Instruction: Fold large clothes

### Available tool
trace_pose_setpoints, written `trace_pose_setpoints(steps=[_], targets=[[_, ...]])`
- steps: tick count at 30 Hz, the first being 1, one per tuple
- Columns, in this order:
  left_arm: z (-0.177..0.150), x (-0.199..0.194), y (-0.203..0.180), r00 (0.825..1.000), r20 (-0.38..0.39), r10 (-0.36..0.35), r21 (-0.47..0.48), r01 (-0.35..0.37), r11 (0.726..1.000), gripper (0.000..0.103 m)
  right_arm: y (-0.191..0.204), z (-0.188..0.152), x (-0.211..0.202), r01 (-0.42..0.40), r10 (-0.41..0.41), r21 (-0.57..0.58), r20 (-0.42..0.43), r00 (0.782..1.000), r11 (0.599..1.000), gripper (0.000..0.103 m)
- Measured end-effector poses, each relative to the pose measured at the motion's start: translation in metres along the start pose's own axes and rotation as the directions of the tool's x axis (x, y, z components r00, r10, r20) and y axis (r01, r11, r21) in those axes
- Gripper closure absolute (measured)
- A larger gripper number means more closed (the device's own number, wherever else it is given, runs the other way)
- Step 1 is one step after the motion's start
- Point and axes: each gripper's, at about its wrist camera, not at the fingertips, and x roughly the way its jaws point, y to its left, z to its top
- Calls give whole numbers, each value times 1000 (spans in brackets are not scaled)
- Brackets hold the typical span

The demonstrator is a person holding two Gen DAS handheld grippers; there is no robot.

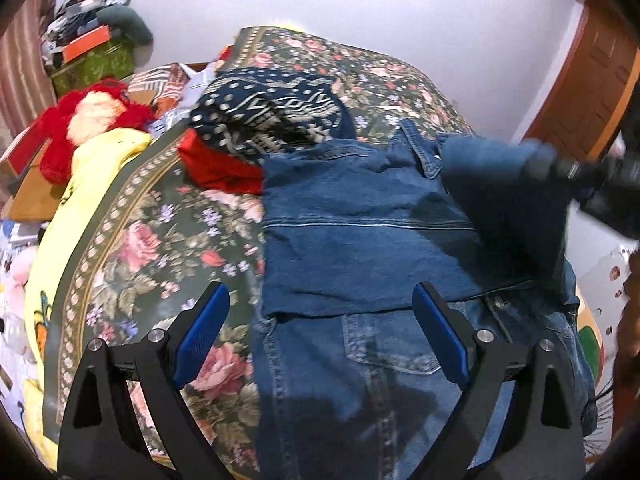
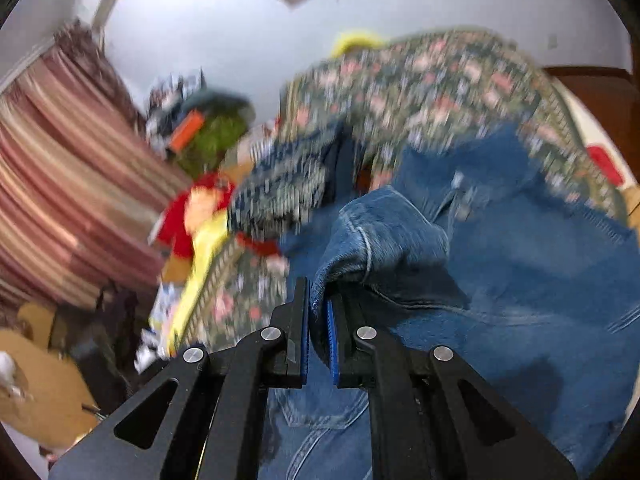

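A blue denim jacket [image 1: 360, 248] lies on the floral bedspread [image 1: 160, 240], one side folded over its middle. My left gripper [image 1: 320, 300] is open and empty, hovering over the jacket's lower part. My right gripper [image 2: 318, 300] is shut on a denim sleeve [image 2: 384, 232] and holds it lifted above the jacket [image 2: 520, 288]. In the left wrist view the raised sleeve [image 1: 492, 160] and the right gripper's dark body show blurred at the right.
A folded navy patterned cloth [image 1: 272, 116] sits on a red garment [image 1: 216, 168] at the far side of the bed. A red plush toy [image 1: 92, 120], yellow sheet [image 1: 92, 168] and cluttered boxes [image 1: 88, 48] lie left. A striped curtain [image 2: 60, 184] hangs left.
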Motion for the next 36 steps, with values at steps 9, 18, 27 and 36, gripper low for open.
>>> trace_pose_setpoints(steps=[9,18,27,36], targets=[[-9,-3,13,1000,-22,1,-42,-2,999,10,-10,-49,77,28,-3,64,-365,931,998,74],[-11,3,-6,994,-59,-90,-49,87,995,10,-13,-41,33,-19,25,19,-312,950,1000,55],[-22,28,-14,945,-163,-283,-200,249,948,10,-55,-14,-70,166,-165,3,-19,986,986,39],[-33,58,-6,858,-191,-477,-434,362,825,10,-115,-29,-143,353,-366,113,124,922,929,28]])
